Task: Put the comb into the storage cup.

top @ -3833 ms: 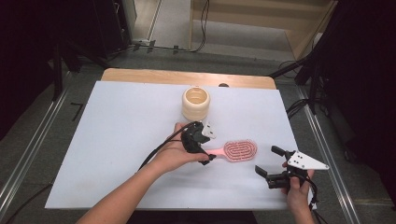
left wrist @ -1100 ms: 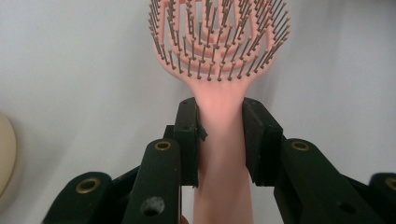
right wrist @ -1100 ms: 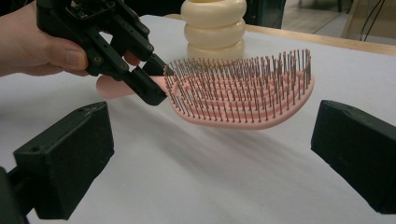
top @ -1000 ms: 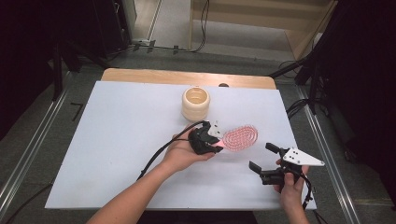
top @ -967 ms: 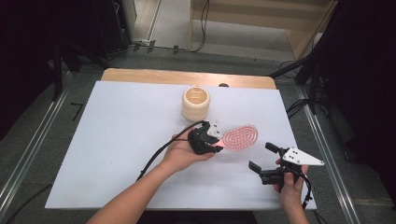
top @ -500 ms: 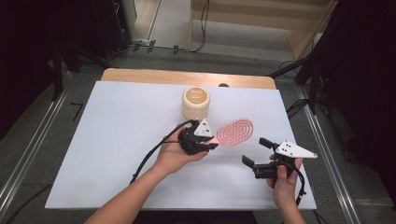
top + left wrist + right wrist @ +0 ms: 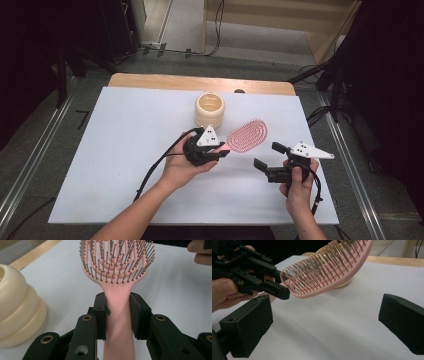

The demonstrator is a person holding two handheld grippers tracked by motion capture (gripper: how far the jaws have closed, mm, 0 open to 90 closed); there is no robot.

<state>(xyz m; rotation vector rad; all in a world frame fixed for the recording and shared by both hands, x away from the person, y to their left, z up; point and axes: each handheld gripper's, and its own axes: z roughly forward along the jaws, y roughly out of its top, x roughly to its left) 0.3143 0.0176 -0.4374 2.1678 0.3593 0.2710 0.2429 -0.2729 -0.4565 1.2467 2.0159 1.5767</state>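
Observation:
A pink hairbrush (image 7: 247,135) with an oval vented head is lifted off the white board, bristles facing up and toward the right gripper. My left gripper (image 7: 117,312) is shut on the brush's handle (image 7: 117,322), just below the head. In the high view the left gripper (image 7: 220,150) sits at the board's middle, right in front of a cream ribbed cup (image 7: 209,109). My right gripper (image 7: 267,156) stands open to the right of the brush, nothing between its jaws. In the right gripper view the hairbrush (image 7: 329,272) hangs in front of it, tilted up toward the far right.
The white board (image 7: 125,150) lies on a wooden table (image 7: 150,80) with metal rails along both sides. The cream ribbed cup (image 7: 17,310) stands close beside the brush head. A black cable (image 7: 155,170) trails from the left gripper across the board.
The left gripper has lifted the hairbrush off the board and swung its head toward the cup. The right gripper has moved left and up, closer to the brush.

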